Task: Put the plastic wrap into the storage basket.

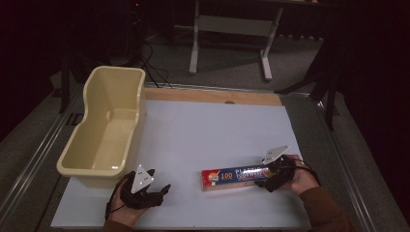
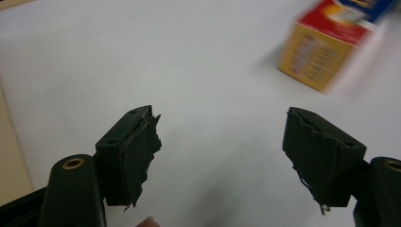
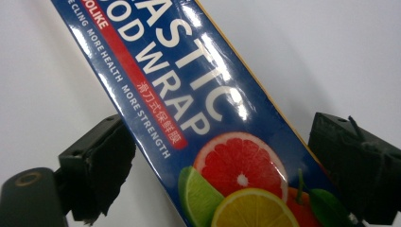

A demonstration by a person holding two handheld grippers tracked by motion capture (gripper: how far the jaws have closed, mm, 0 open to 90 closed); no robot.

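Note:
A long box of plastic food wrap (image 1: 234, 175) lies flat on the white table top (image 1: 208, 130) near the front edge, its blue printed face up. My right gripper (image 1: 273, 174) is at the box's right end. In the right gripper view its jaws stand wide on either side of the box (image 3: 189, 94), close to both long edges, and the right gripper (image 3: 222, 137) is open. My left gripper (image 1: 158, 180) hovers low at the front left, open and holding nothing. In the left gripper view, the left gripper (image 2: 222, 137) faces the box's yellow end (image 2: 326, 47) farther off.
A deep beige plastic tub (image 1: 137, 116) stands along the table's left side, with nothing in it. A wooden strip (image 1: 212, 95) runs along the far edge. Beyond it, on the floor, stands a white desk frame (image 1: 232, 29).

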